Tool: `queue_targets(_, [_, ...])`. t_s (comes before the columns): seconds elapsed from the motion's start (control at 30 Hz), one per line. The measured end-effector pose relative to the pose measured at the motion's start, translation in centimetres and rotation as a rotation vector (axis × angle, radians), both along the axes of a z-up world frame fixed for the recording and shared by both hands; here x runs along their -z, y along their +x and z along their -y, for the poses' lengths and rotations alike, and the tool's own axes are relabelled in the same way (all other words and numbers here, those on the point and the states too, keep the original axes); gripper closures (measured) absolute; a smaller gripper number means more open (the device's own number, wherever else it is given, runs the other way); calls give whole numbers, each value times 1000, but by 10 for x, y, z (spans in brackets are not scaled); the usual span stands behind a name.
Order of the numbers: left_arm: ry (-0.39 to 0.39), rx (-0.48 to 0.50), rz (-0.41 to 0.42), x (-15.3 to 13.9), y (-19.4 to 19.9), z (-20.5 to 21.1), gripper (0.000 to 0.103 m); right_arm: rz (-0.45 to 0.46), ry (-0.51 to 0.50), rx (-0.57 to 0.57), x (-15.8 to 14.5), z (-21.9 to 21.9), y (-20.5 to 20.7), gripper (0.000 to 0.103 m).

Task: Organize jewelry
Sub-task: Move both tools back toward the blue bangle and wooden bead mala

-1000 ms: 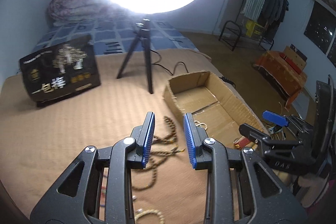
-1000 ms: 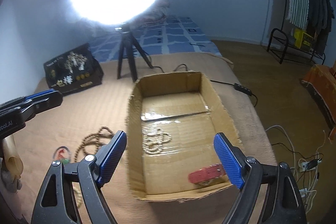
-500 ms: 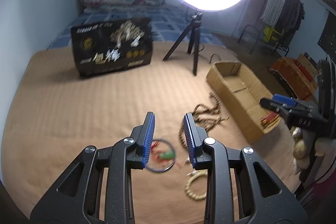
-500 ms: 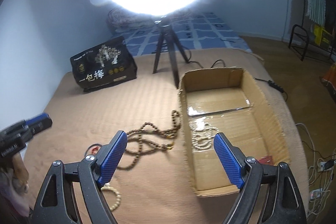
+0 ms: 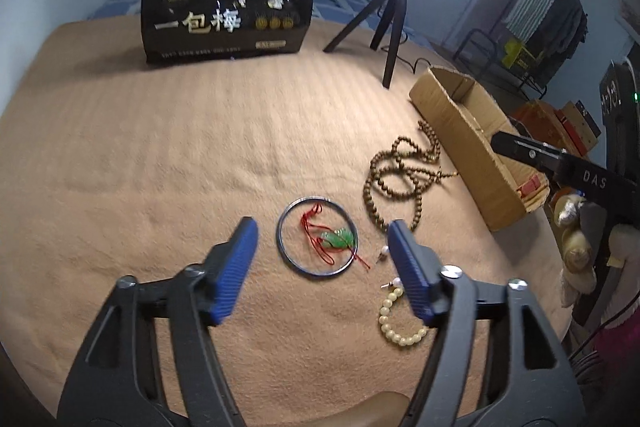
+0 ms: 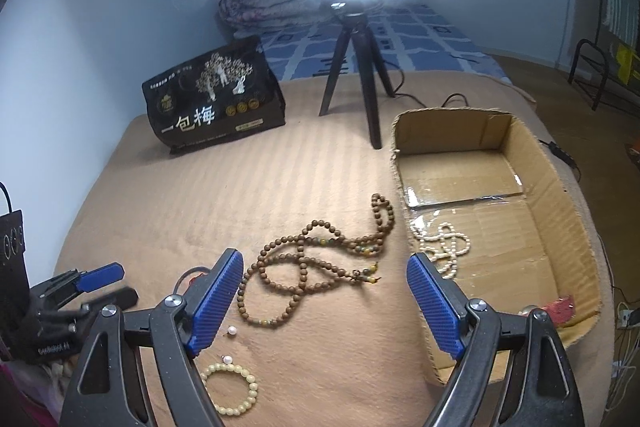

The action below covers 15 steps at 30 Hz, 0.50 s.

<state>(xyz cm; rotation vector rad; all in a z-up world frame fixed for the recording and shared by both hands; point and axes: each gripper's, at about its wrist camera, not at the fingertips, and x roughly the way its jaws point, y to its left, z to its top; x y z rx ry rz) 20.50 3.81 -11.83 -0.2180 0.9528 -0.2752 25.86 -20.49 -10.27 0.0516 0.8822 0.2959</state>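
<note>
Only legible stuff imo: black bag (image 5: 226,9) at the back of the bed has big white chars "一包梅" across the front, visible in both views; smaller print on it is too tiny to read. Right gripper (image 5: 560,167) arm shows "DAS" in the left wrist view. Nothing else readable.

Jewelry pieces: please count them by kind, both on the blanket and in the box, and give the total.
Bead necklaces: 2, brown on the blanket, white in the box
Bead bracelets: 1, cream
Bangles: 1, dark ring
Pendants: 1, green on red cord
Loose pearl pieces: 2
Red item in the box: 1, kind unclear
Total: 8
</note>
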Motion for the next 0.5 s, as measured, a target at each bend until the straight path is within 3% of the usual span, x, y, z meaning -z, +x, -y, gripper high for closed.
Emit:
queue_targets(0.2, [45,45,-63,26,3,15,31,-31,-13,-23,13,-12,8,17])
queue_targets(0.5, [159,63,-80,50,13,34,31,-60,-60,-63,30,-32,19,17])
